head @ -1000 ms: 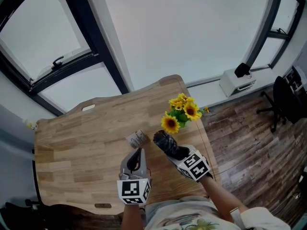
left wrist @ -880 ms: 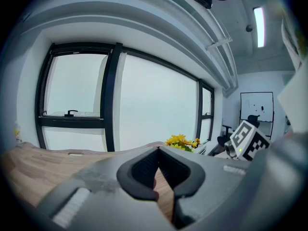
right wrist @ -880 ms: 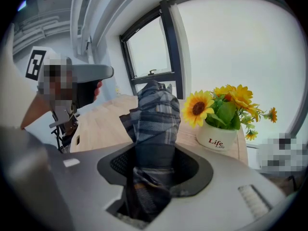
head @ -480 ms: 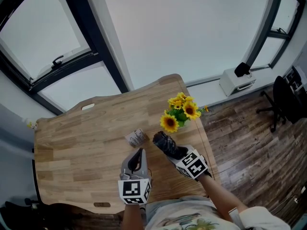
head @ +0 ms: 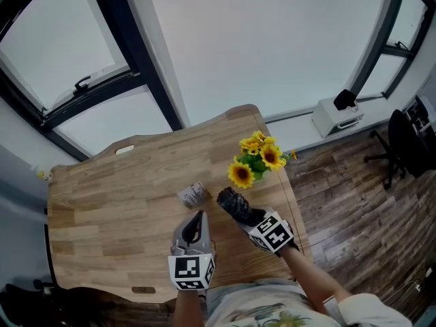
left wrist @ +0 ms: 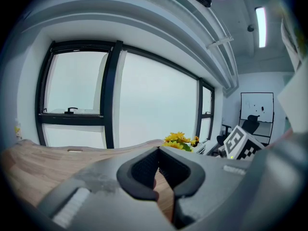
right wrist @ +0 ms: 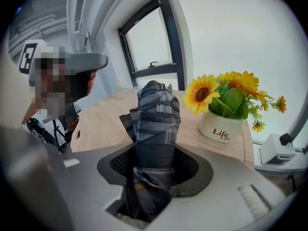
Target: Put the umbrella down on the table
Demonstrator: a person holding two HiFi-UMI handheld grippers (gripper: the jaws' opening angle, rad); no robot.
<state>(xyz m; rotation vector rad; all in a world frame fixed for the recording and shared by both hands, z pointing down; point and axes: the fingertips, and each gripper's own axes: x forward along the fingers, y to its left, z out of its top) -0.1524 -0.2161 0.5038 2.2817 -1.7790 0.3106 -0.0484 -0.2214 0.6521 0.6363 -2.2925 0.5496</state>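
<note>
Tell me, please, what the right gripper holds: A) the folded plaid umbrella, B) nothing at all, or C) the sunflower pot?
A: the right gripper has its jaws closed on the plaid umbrella, while the sunflower pot stands apart on the table.

A bunch of yellow sunflowers (head: 257,159) stands in a white pot (right wrist: 221,127) that carries the word "Life", a little right of the centre of the head view. Left of it and slightly lower lies a small pale roll (head: 194,195); what it is, I cannot tell. Dark window frames (head: 139,73) cross the upper left, one with a handle (head: 82,85). Toward the right a white box (head: 336,118) sits by the wall, and a black office chair (head: 403,142) stands on the dark wooden floor (head: 354,196).
</note>
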